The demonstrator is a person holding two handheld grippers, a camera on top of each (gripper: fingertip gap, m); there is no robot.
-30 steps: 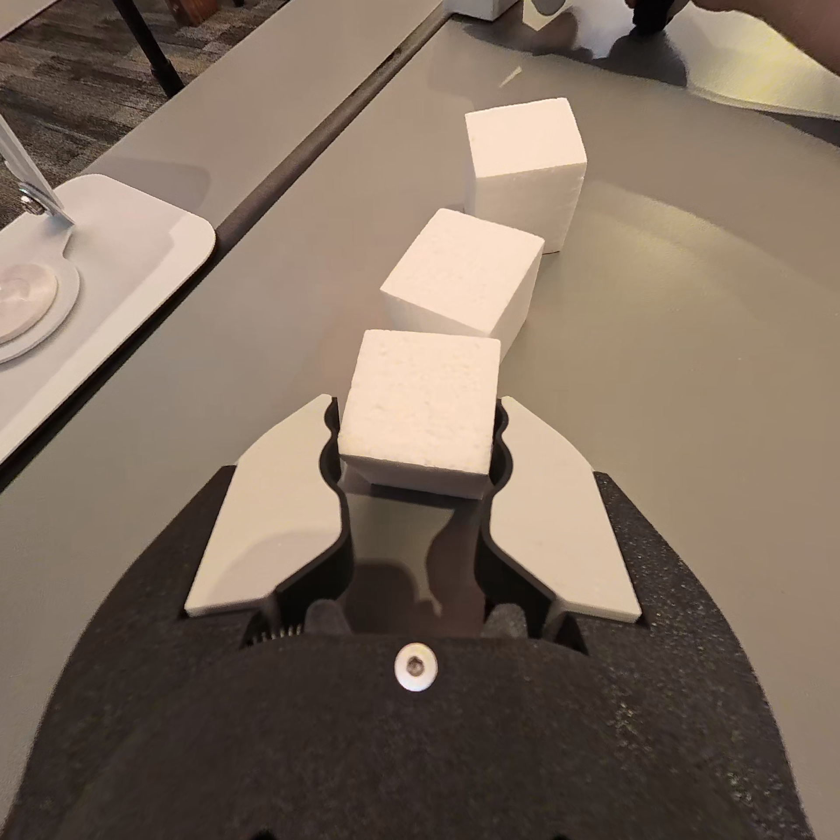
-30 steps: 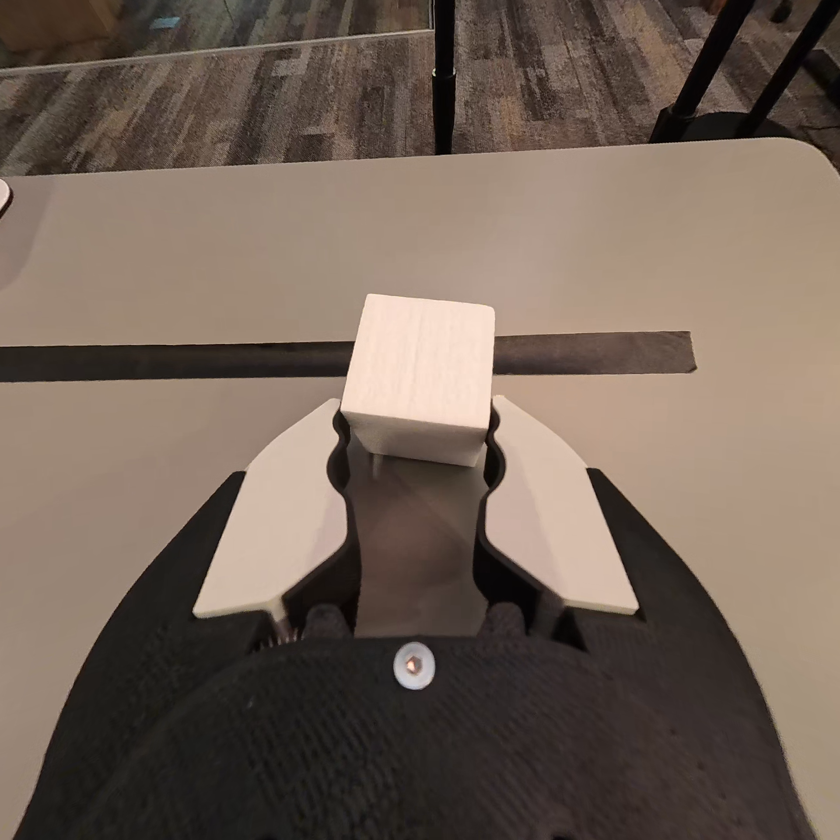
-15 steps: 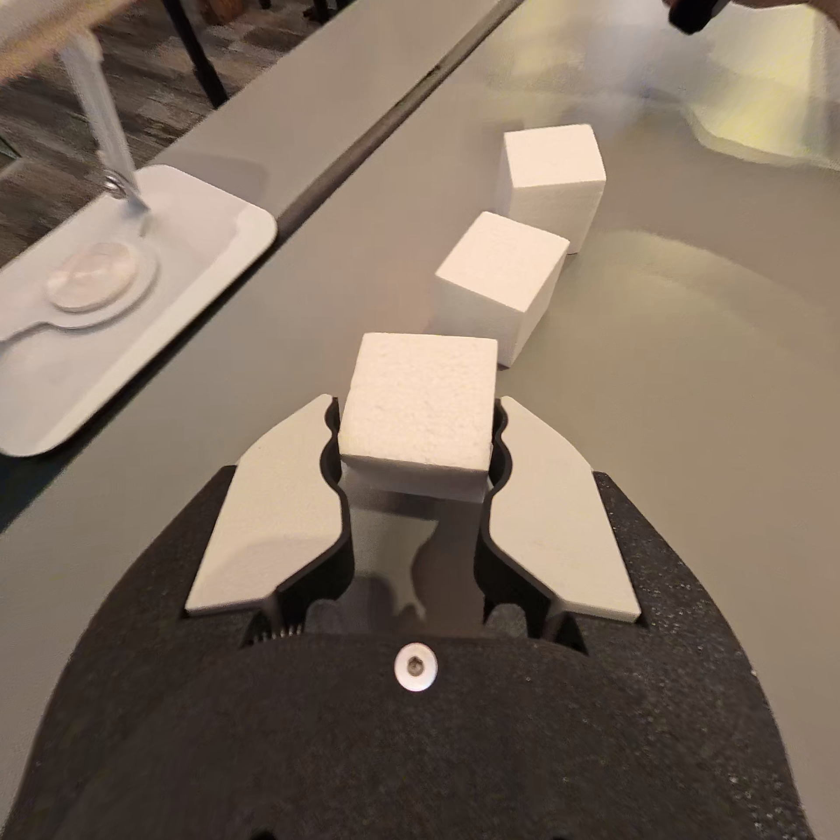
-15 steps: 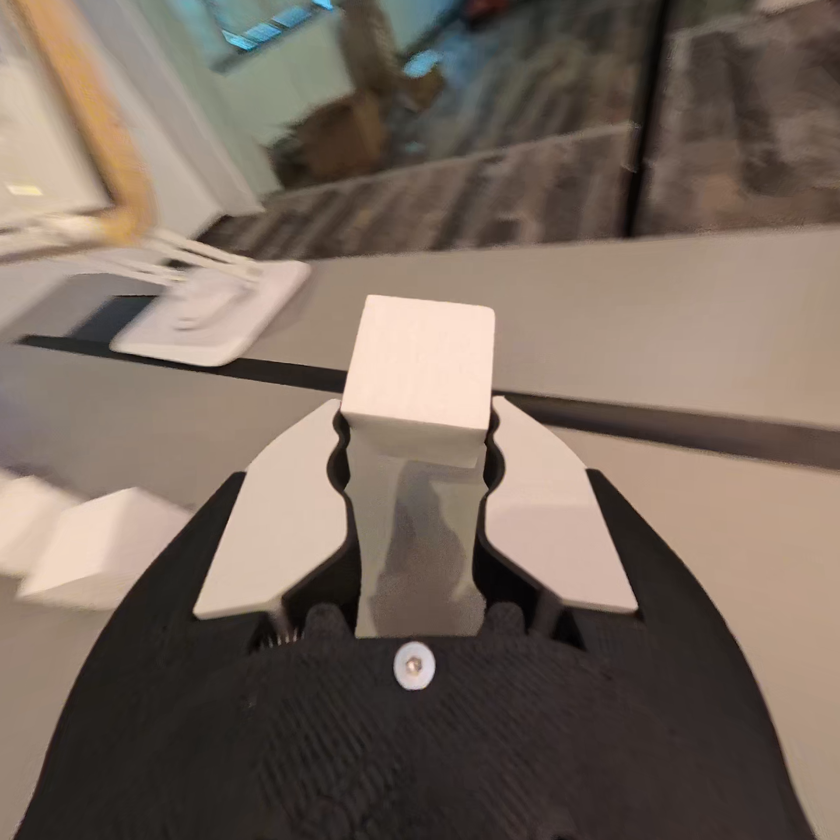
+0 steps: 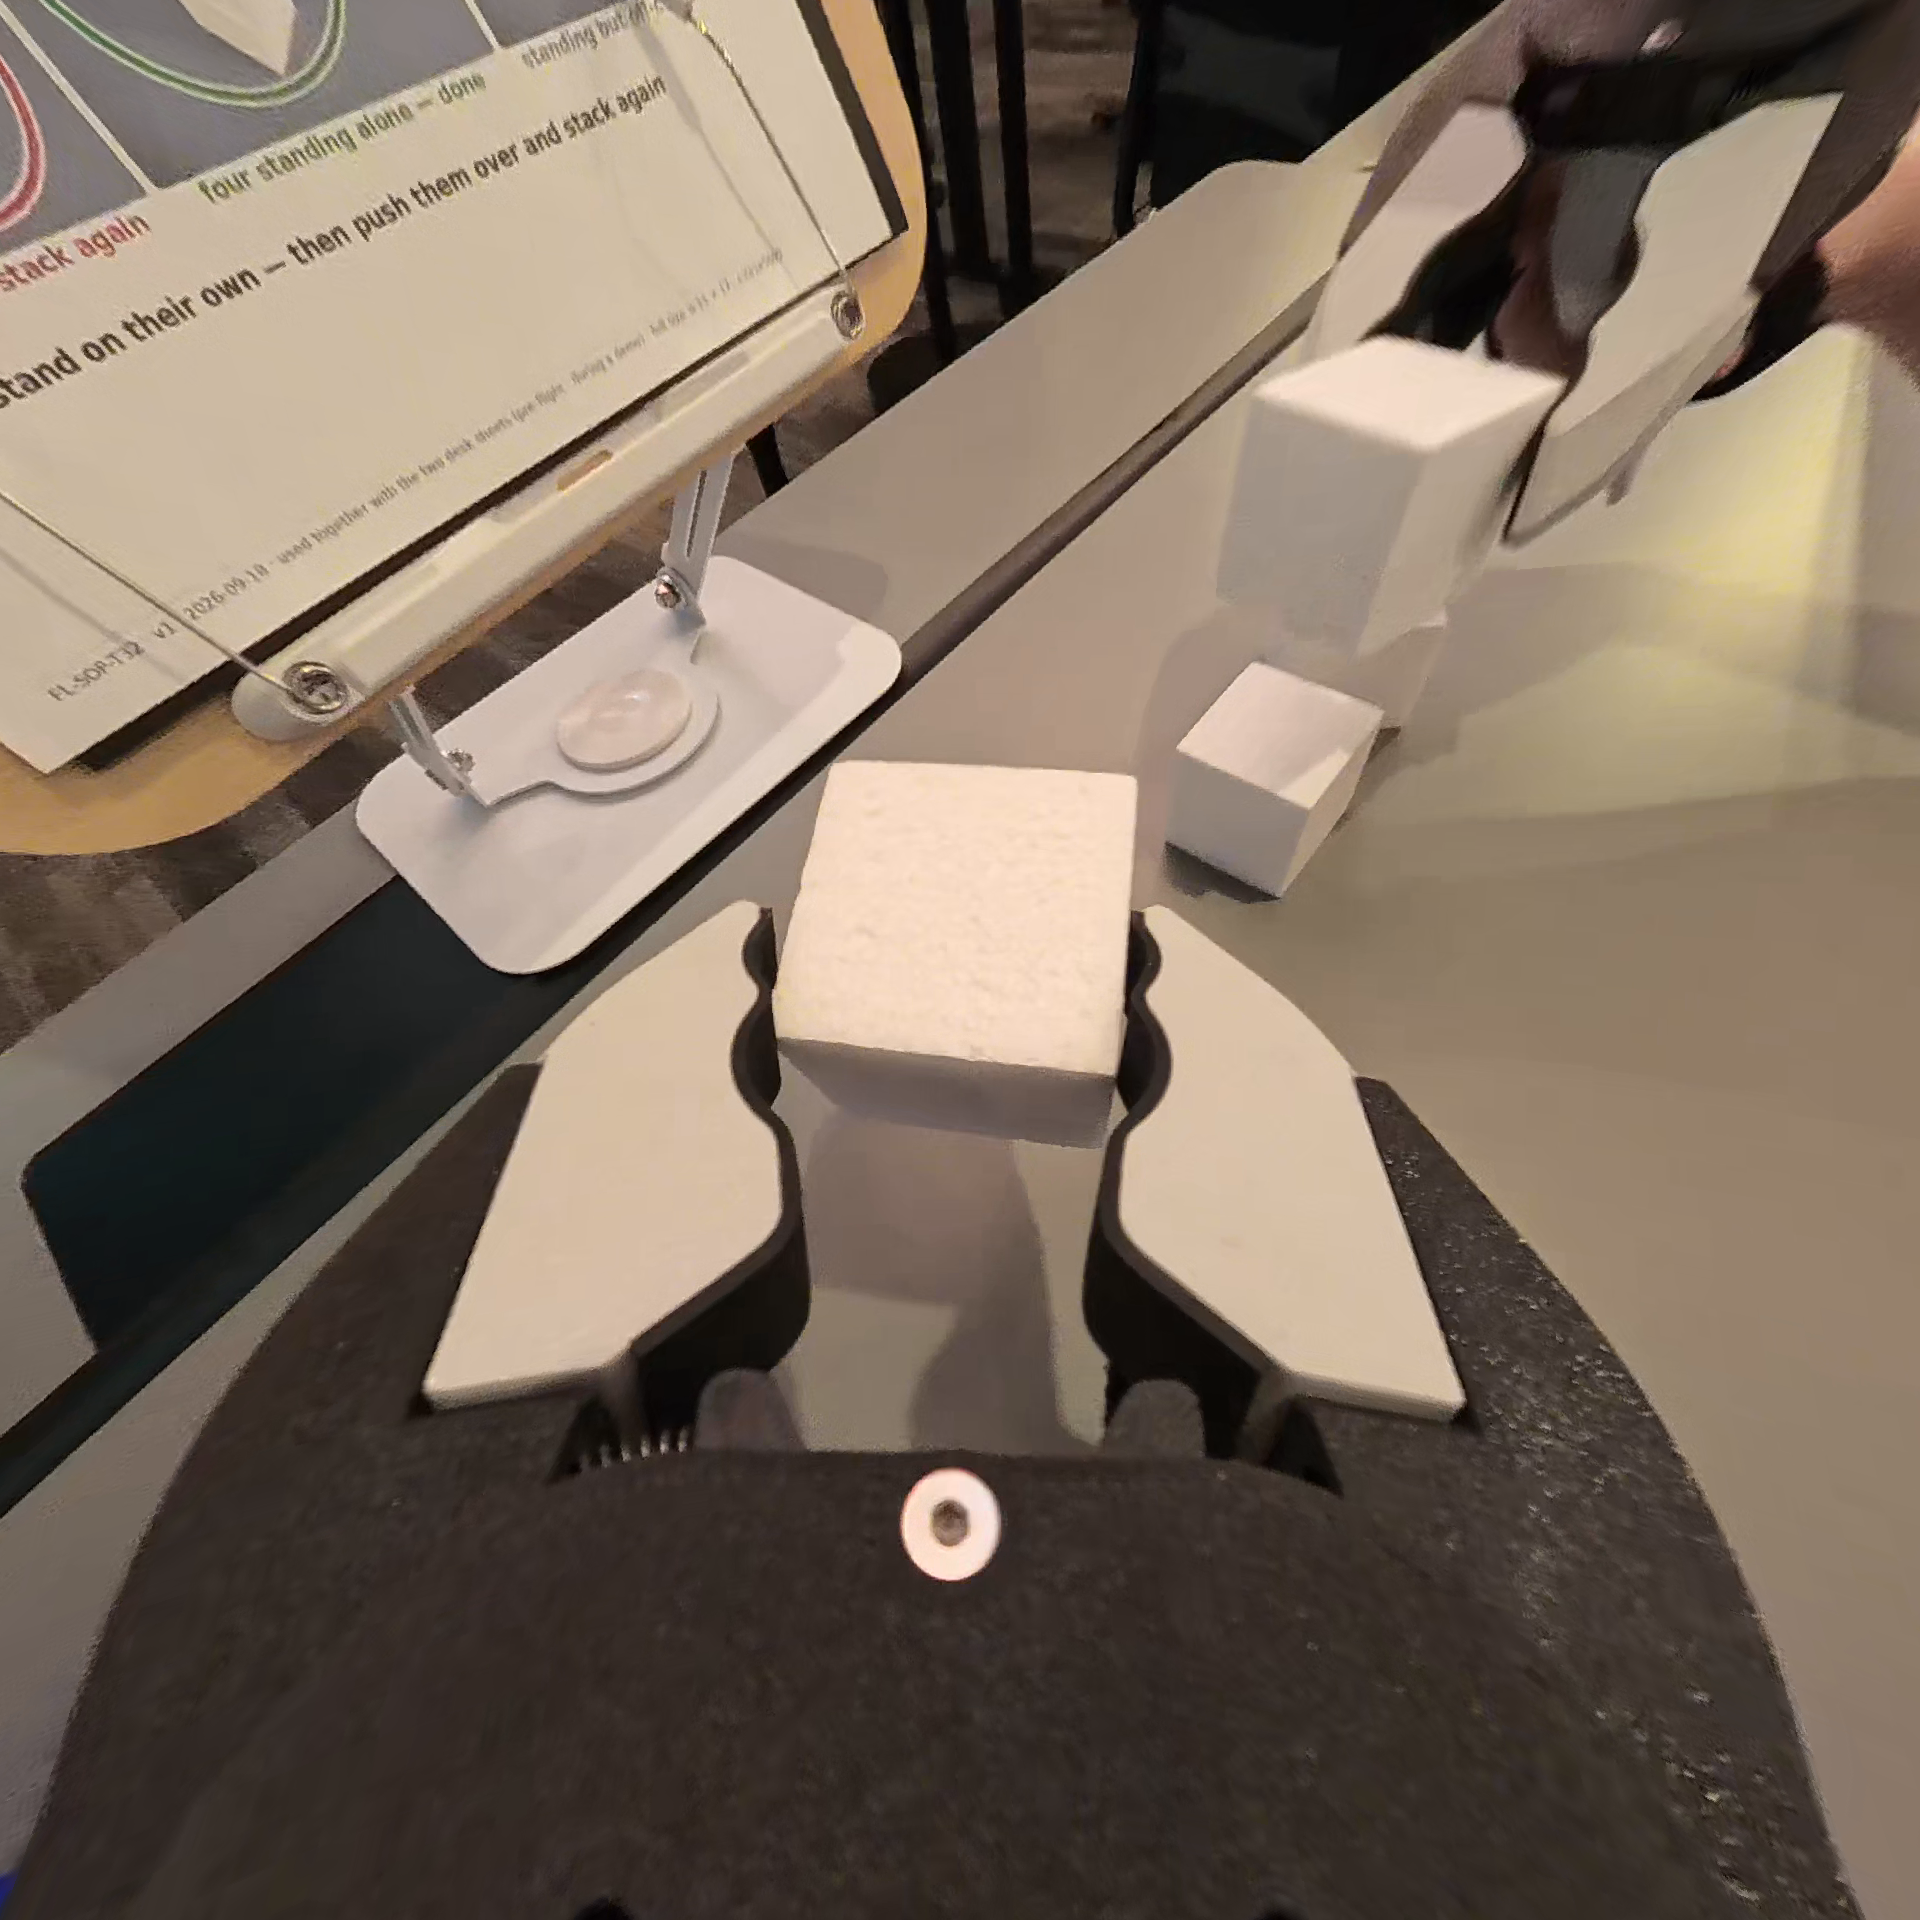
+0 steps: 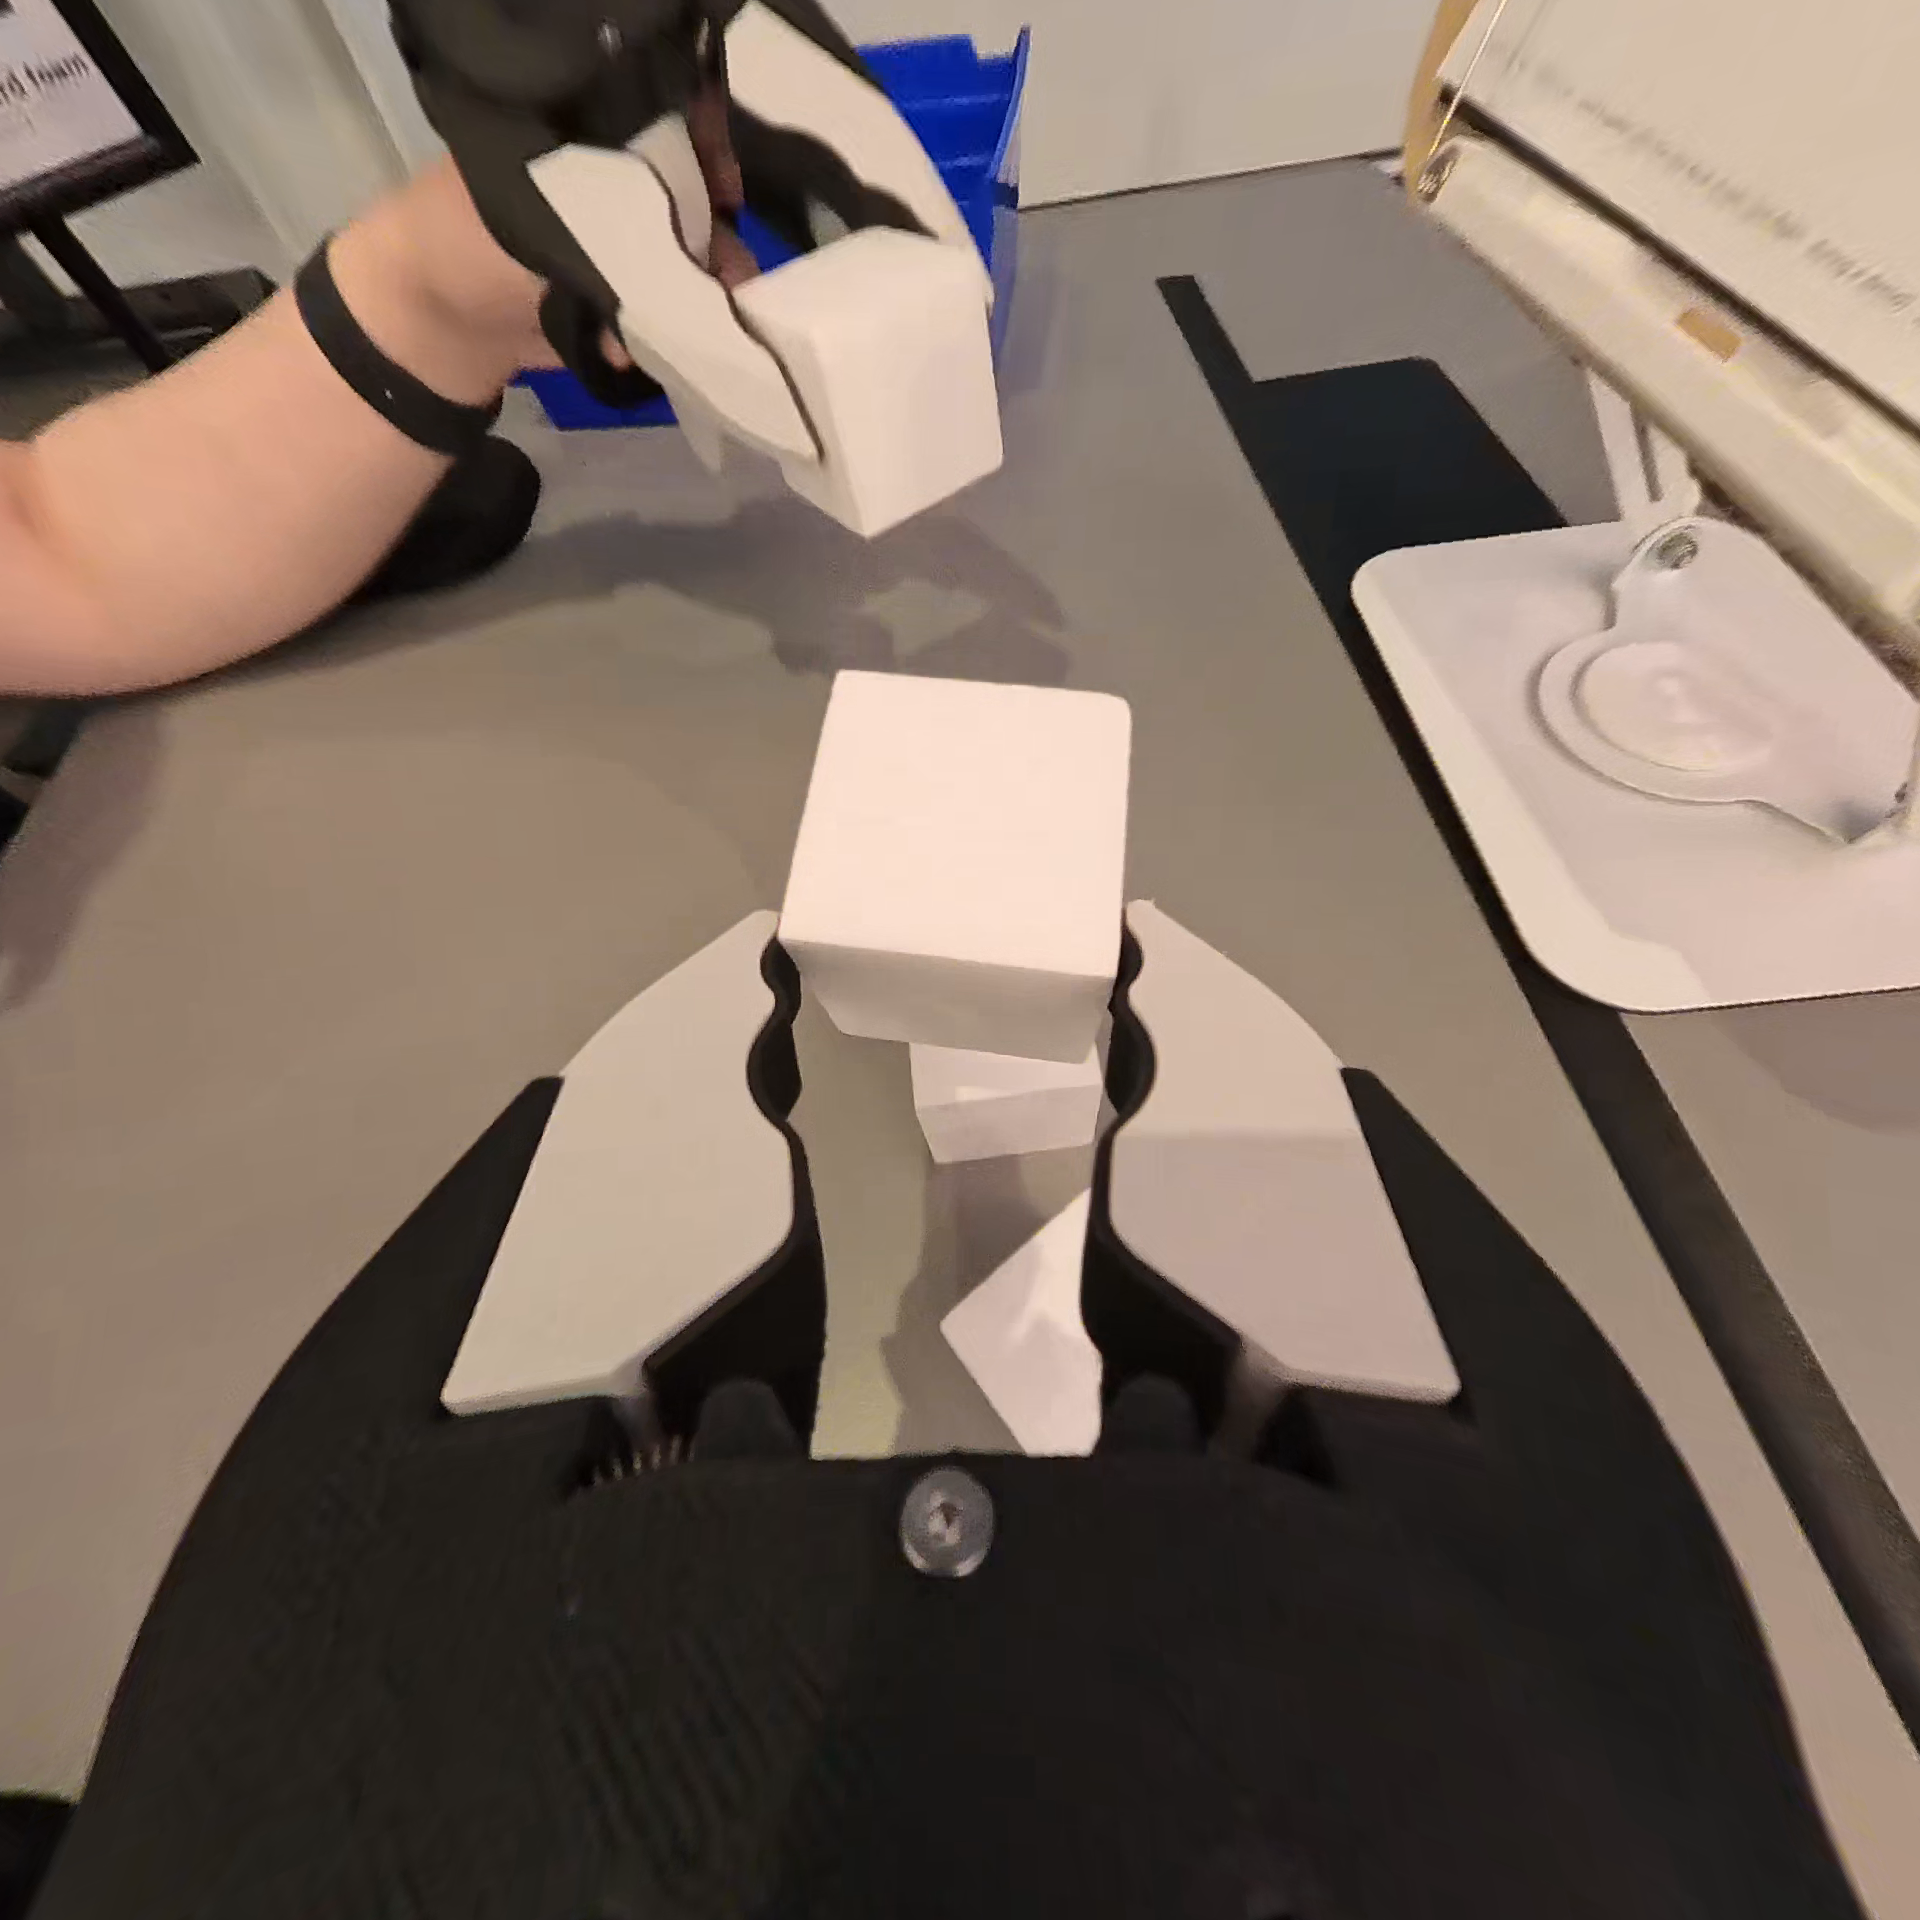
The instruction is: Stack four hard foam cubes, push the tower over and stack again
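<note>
- Between the tips of the left gripper [image 5: 951, 971]: a white foam cube [image 5: 961, 935], pinched on both sides, jaws spread only to the cube's width and pressed against its flanks; held clear of the grey table [image 5: 1558, 1039].
- Ahead of those jaws and slightly to the right: a second cube on the table [image 5: 1273, 774], resting flat, well apart from the held one.
- Farther ahead, behind that cube: a further white block [image 5: 1403, 665], mostly hidden, standing on the table; cannot tell how much of it shows.
- Above that far block: another cube [image 5: 1371, 499] carried by the right gripper [image 5: 1538, 436], blurred, jaws closed onto the cube's sides; contact with the block beneath not clear.
- Left of the left jaws: a white stand base [image 5: 727, 748] bearing a tilted printed board [image 5: 416, 312], beyond a dark strip on the table.
- Between the tips of the right gripper [image 6: 951, 961] in the right wrist view: its cube [image 6: 961, 852], gripped on both flanks, jaws set to the cube's width.
- Directly under that held cube, seen through the jaw gap: a lower white cube [image 6: 1003, 1107], close beneath; touching or not cannot be told.
- Nearer the palm, inside the same gap: a corner of another white cube [image 6: 1039, 1340], turned at an angle.
- Ahead and up to the left of the right jaws: the left gripper [image 6: 790, 343] with its cube [image 6: 883, 384] in the air, a bare forearm with a black wristband [image 6: 384, 364] behind it.
- Beyond that: a blue bin [image 6: 935, 114] at the table's far edge.
</note>
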